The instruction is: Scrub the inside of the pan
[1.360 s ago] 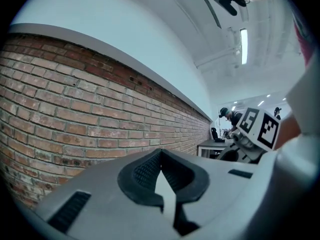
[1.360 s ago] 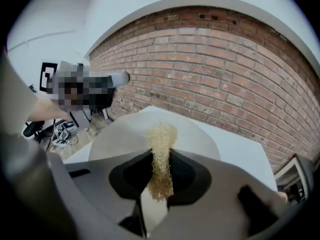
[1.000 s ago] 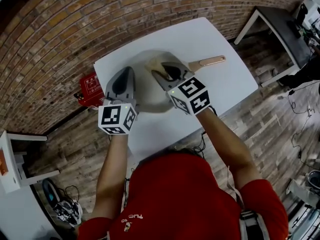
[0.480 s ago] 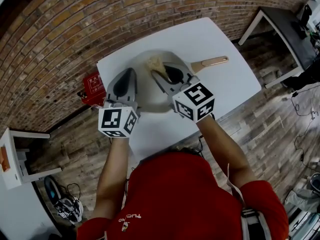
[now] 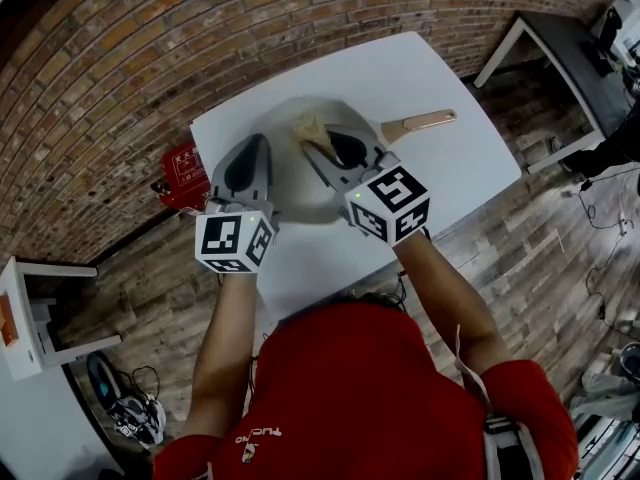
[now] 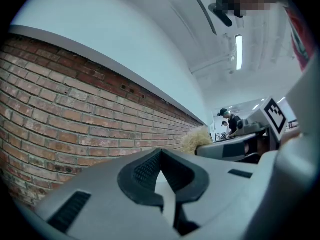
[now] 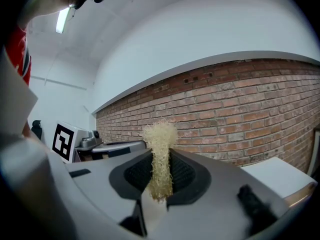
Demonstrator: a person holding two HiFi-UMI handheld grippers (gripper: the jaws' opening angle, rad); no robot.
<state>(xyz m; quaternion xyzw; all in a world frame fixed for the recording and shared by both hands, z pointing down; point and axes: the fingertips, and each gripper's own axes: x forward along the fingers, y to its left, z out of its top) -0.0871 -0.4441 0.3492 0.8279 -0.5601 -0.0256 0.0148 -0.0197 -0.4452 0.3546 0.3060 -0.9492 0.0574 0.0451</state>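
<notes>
We hold the left gripper [image 5: 256,144] at the pan's [image 5: 300,186] left rim. In its own view its fingers [image 6: 145,170] are pressed together at the tips, and we see nothing between them. The right gripper [image 5: 318,144] reaches over the pan's far side, its fingers [image 7: 184,173] clenched on a pale, fibrous scrubber [image 7: 160,145] that stands up above them. In the head view the scrubber [image 5: 308,126] lies over the inside of the pan near the far rim; we cannot tell whether it touches the metal.

The pan sits in the middle of the white counter [image 5: 445,183], its copper-coloured handle [image 5: 420,122] pointing to our right. Each gripper carries a cube [image 5: 235,240] of black-and-white square markers; the right one [image 5: 392,200] shows a bold S-like pattern. A red box [image 5: 183,173] stands on the floor by the brick wall [image 5: 120,68], and its white writing is too small to read. Pale lettering on our red shirt [image 5: 350,398] near the bottom edge is likewise unclear.
</notes>
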